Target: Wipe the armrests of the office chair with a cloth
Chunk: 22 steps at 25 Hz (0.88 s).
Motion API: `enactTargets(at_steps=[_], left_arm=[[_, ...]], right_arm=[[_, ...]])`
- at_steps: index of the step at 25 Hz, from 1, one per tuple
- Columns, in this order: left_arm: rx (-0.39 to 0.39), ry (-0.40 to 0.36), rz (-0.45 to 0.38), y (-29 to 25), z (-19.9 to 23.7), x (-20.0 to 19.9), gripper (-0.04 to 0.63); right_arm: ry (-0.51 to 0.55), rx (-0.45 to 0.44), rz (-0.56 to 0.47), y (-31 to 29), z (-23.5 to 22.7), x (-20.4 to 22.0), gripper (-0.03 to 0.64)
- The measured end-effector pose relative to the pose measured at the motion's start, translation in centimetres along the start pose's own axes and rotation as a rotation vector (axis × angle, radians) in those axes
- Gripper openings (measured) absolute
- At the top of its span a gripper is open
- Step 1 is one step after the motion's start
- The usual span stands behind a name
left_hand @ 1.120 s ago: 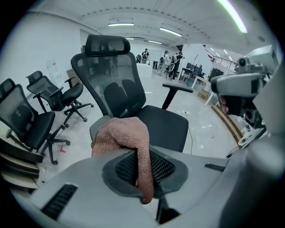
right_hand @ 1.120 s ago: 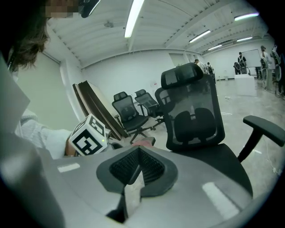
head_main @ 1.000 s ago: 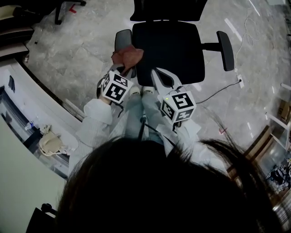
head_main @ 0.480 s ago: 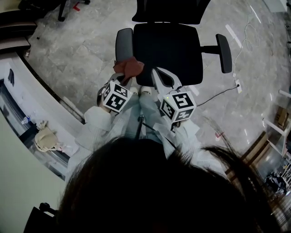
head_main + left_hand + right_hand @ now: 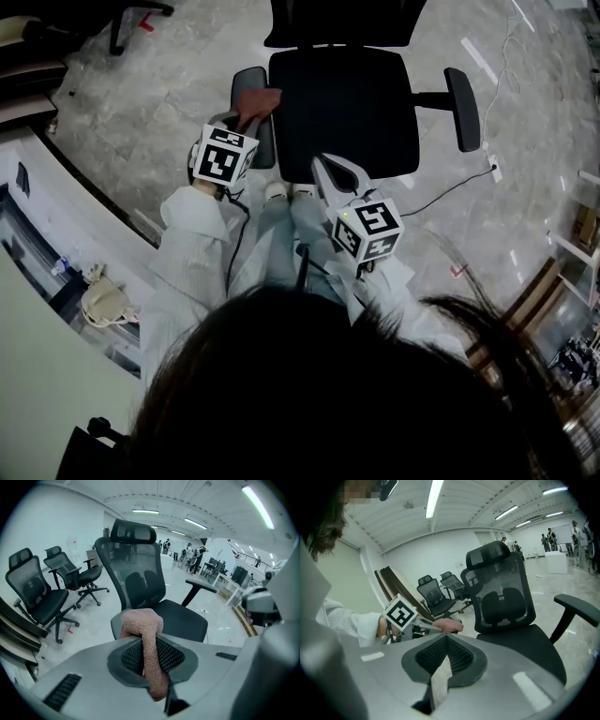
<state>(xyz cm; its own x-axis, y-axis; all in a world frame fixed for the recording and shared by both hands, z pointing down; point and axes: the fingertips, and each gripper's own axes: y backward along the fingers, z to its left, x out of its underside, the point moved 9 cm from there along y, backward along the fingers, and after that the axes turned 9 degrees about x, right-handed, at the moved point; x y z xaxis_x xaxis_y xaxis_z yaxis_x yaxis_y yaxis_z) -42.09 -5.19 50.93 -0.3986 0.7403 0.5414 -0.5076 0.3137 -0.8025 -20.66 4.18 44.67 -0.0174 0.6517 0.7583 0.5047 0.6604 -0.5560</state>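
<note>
Cloth (image 5: 143, 632) — pinched in left claw (image 5: 244, 119), on armrest (image 5: 247, 77).

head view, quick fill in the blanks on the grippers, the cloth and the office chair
1. The left gripper is shut on the pinkish-brown terry cloth, which lies over the black office chair's grey padded ____ at the head view's left.
2. The right gripper, jaws together, holds ____.
3. The right gripper hangs above the person's legs, just in front of the chair's black ____.

Missing words: armrest; nothing; seat.
</note>
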Motion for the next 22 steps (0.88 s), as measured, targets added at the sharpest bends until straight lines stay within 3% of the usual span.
enactTargets(at_steps=[8,13,22], left_arm=[[-0.134,0.001,-0.024,-2.6,6.5,-6.2,0.04],[-0.063,-0.021,0.089,-5.0,5.0,-5.7,0.039],[0.004,-0.066,0.099,-2.1,-1.6,-0.4,0.038]], right_arm=[[-0.024,0.032,0.039,-1.8,-1.4,0.0,0.002],[-0.036,0.033,0.044,-2.2,-1.2,0.0,0.002],[-0.036,0.015,0.005,-1.8,0.0,-0.8,0.002]])
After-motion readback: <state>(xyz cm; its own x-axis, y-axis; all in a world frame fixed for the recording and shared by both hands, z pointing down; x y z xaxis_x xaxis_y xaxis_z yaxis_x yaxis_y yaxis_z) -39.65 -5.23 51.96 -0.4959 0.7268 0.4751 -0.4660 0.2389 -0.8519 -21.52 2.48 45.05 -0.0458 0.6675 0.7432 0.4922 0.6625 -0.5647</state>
